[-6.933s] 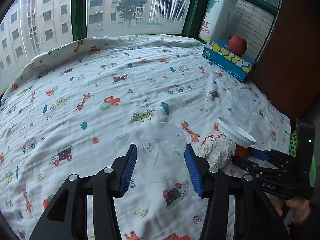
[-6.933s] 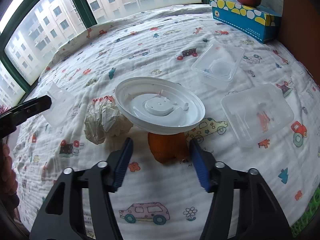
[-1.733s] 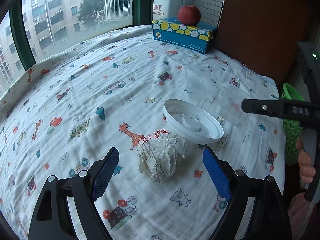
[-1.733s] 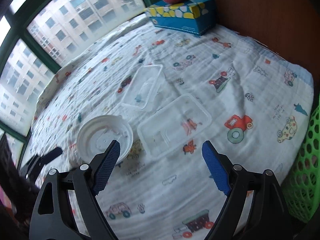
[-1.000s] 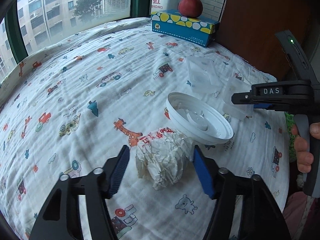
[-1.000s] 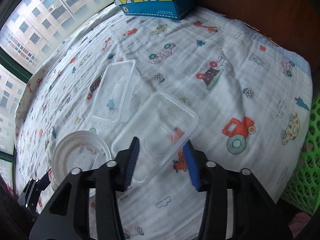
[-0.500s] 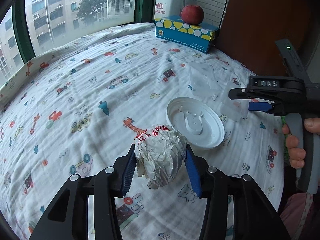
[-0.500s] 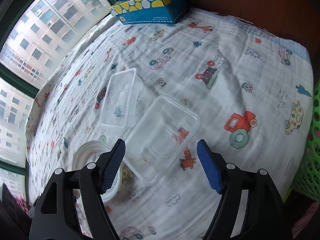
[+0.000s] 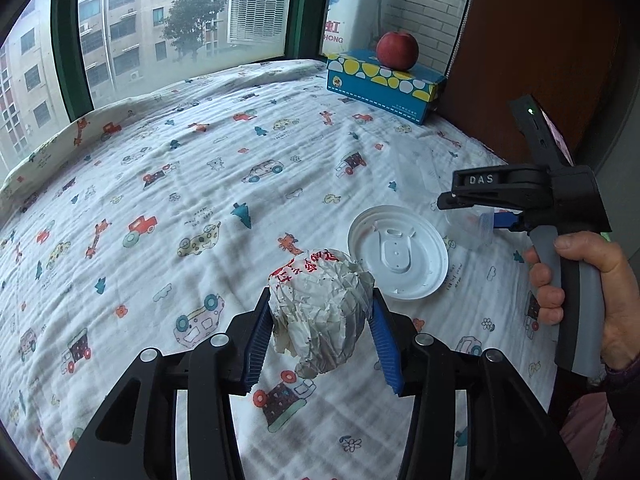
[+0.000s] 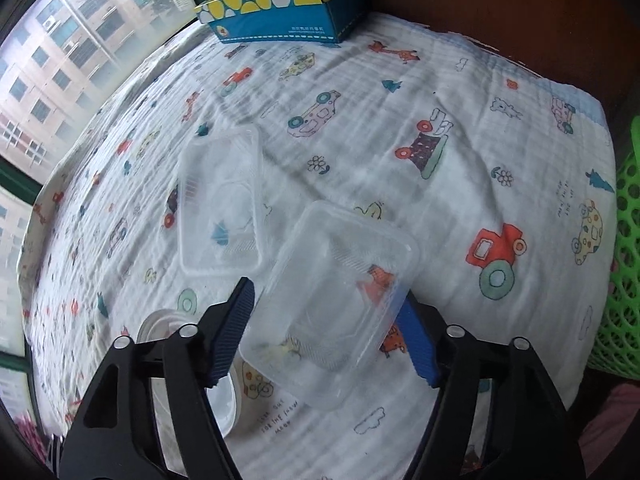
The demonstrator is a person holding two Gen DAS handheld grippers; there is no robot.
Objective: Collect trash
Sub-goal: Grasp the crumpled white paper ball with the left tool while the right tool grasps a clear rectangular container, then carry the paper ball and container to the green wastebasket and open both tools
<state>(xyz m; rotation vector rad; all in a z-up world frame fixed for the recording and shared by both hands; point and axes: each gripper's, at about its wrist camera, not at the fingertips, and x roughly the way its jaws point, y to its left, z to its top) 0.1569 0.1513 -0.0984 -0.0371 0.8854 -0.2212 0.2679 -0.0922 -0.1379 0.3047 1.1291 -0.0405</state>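
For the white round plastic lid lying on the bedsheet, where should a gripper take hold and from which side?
Grip the white round plastic lid at its raised rim, one finger inside and one outside. It lies flat, hollow side up, too wide to span. Come from above at the rim's far, window-facing side: the crumpled white paper ball held in the left gripper crowds its near edge.

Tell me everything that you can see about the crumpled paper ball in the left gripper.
The crumpled paper ball is white, thin, heavily creased wrapping paper with red printed characters on its top. It is a loose, uneven lump, and one ragged end hangs down. The left gripper is shut on it, a blue pad pressing each side, and it appears lifted off the printed blanket. The white round lid lies just beyond it.
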